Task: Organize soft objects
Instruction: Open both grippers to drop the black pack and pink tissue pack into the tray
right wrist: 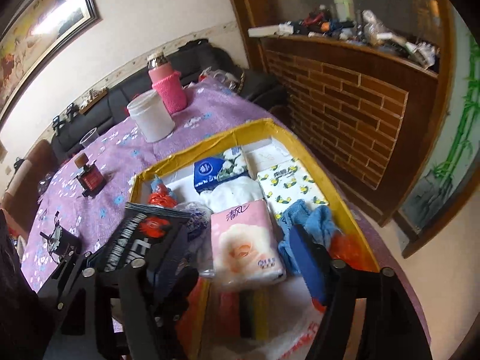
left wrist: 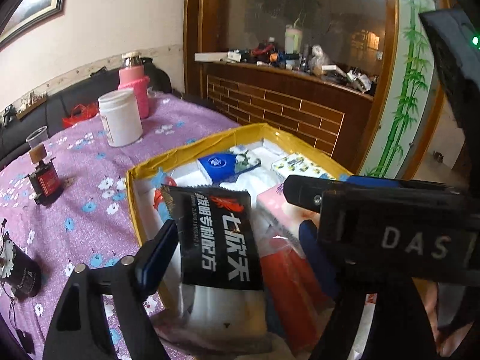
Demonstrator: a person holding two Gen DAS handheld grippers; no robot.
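Both grippers stand over the near end of the yellow-rimmed box (right wrist: 303,147) on the purple flowered table (left wrist: 90,162). The left gripper (left wrist: 237,246) has its jaws wide, and the black packet (left wrist: 219,237) between them touches the left pad only. The right gripper (right wrist: 237,258) is wide open above the pink tissue pack (right wrist: 246,237), gripping nothing. Behind lie the blue cloth (right wrist: 312,219), lemon-print pack (right wrist: 291,186) and blue tissue pack (right wrist: 207,174), then the white jar (right wrist: 150,120) at the table's far edge.

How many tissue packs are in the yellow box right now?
3 tissue packs show in the yellow box: the blue pack at the far middle, the lemon-print pack along the right wall, and the pink pack nearest the grippers. More may be hidden under the cloths.
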